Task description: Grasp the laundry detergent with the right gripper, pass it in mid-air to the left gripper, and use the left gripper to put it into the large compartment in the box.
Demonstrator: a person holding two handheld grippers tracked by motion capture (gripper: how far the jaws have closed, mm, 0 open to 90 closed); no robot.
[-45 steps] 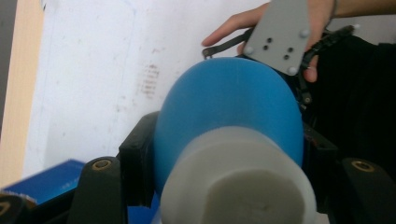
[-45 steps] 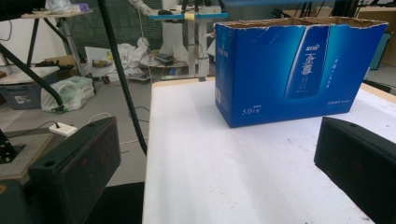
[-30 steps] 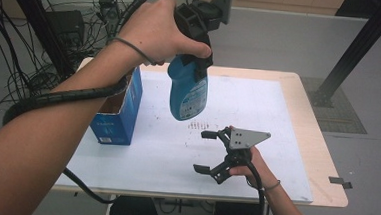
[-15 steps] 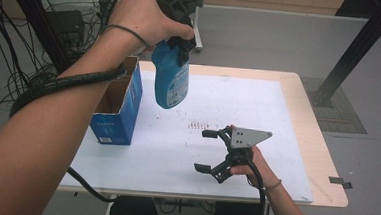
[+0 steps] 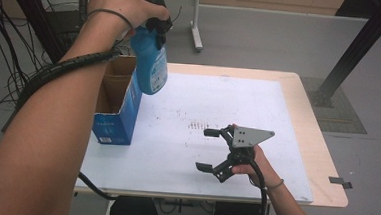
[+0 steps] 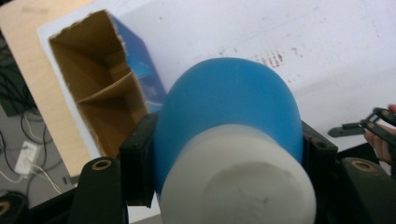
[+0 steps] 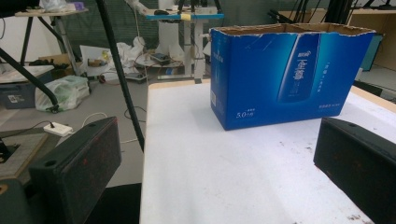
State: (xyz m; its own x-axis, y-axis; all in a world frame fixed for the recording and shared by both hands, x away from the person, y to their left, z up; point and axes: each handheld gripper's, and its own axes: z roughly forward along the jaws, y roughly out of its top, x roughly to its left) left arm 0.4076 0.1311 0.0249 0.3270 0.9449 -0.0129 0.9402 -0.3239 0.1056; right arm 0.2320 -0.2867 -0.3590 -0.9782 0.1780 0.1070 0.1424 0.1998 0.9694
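Observation:
A blue bottle [image 5: 152, 67] with a white cap [image 6: 238, 186] hangs cap-up in the air, my left gripper [image 5: 152, 24] shut on its upper part. It hovers over the right rim of an open blue cardboard box [image 5: 114, 110] at the table's left. In the left gripper view the bottle [image 6: 229, 116] sits between the black pads [image 6: 137, 163], and the box [image 6: 98, 98] below shows a cardboard divider inside. My right gripper [image 5: 215, 150] rests low on the white mat near the front edge, open and holding nothing. In the right gripper view the box [image 7: 289, 70] stands ahead of its fingers [image 7: 79, 168].
A white mat [image 5: 278, 113] with dark scuff marks covers most of the wooden table [image 5: 325, 161]. Cables and a black frame post [image 5: 354, 52] surround the table. A thick black cable trails from the left gripper along the forearm.
My left gripper has carried the blue bottle up and to the left, from above the mat's middle to the box's rim. The right gripper has stayed put.

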